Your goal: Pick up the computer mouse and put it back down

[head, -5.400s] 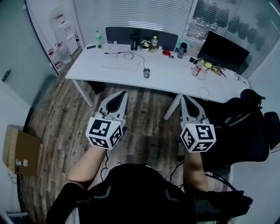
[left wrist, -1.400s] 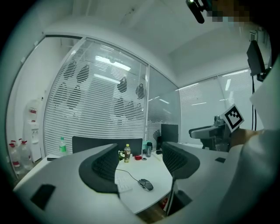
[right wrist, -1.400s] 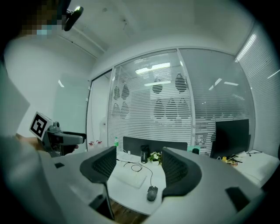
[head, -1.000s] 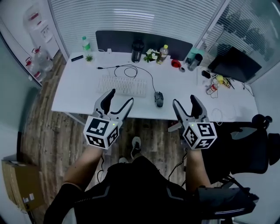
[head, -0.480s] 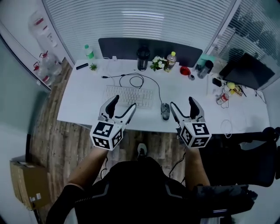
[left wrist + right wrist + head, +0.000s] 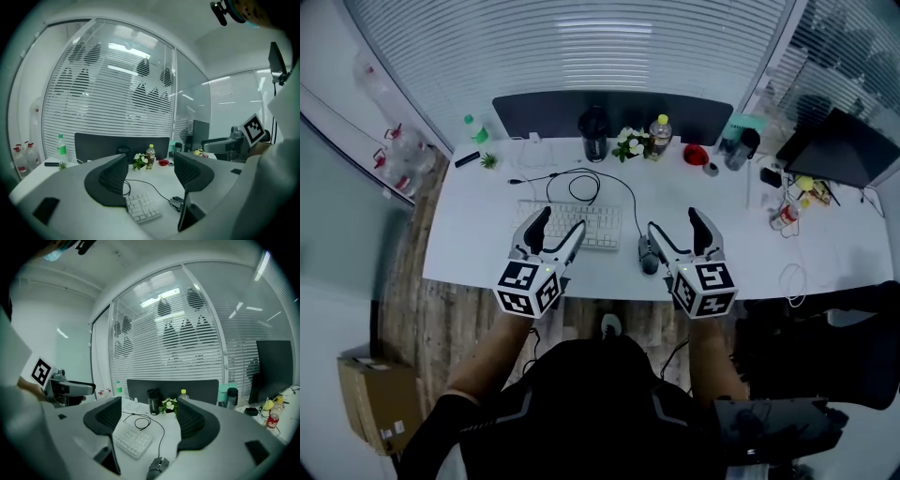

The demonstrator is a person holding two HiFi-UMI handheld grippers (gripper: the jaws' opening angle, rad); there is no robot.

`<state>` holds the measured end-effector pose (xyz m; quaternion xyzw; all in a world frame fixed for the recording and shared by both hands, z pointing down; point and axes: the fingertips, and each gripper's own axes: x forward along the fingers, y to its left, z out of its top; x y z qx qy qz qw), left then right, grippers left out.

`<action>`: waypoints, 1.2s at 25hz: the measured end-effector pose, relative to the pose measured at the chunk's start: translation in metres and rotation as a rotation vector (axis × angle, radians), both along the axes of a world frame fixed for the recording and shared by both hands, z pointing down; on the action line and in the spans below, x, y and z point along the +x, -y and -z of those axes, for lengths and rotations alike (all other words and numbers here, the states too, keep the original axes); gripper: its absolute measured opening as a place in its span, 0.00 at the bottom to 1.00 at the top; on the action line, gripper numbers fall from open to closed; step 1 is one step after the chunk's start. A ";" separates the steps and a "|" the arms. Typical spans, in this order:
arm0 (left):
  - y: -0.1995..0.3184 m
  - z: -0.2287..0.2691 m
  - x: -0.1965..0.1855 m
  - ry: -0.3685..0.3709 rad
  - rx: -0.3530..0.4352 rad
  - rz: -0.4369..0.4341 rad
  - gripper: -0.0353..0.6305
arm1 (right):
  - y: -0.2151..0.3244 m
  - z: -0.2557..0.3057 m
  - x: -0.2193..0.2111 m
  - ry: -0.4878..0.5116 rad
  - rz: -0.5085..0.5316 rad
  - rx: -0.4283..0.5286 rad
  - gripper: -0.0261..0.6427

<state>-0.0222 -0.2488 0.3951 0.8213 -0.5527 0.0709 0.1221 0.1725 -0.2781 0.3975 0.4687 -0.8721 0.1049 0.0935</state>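
**Computer mouse (image 6: 649,255) lies on the surface, both tools open above it**

The computer mouse is small, dark and rounded, with a grey wheel strip down its middle. A thin black cable (image 6: 598,180) runs from it in loops toward the back of the surface. It lies near the front edge of the white surface (image 6: 478,230), just to the right of a white keyboard (image 6: 574,225).

The right tool (image 6: 675,222) hangs over it with its jaws spread wide and nothing between the pads. In the right gripper view the mouse (image 6: 158,466) shows low in the gap, clear of both jaws. The left tool (image 6: 561,219) is open too, and empty, over the keyboard's front edge.

Farther back stand a dark flask (image 6: 593,122), a small bunch of flowers (image 6: 630,143), a yellow-capped bottle (image 6: 660,134), a green bottle (image 6: 472,128) and a red bowl (image 6: 695,153), in front of a dark partition (image 6: 534,105). A black monitor (image 6: 842,150) sits at the right end. White blinds (image 6: 581,47) fill the wall behind. The floor (image 6: 412,309) is wood plank, with a cardboard box (image 6: 380,401) on it at the left.
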 end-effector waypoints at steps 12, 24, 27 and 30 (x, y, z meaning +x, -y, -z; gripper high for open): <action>0.050 -0.034 0.000 0.008 -0.051 0.051 0.53 | 0.040 -0.027 0.002 0.032 0.041 -0.050 0.59; 0.067 -0.092 -0.011 0.014 -0.132 -0.035 0.53 | 0.051 -0.101 -0.007 -0.005 -0.047 -0.143 0.58; 0.065 -0.111 -0.015 0.008 -0.179 -0.058 0.53 | 0.047 -0.128 -0.014 -0.027 -0.067 -0.188 0.57; 0.062 -0.134 -0.014 0.003 -0.230 -0.061 0.53 | 0.041 -0.151 -0.019 -0.032 -0.078 -0.254 0.57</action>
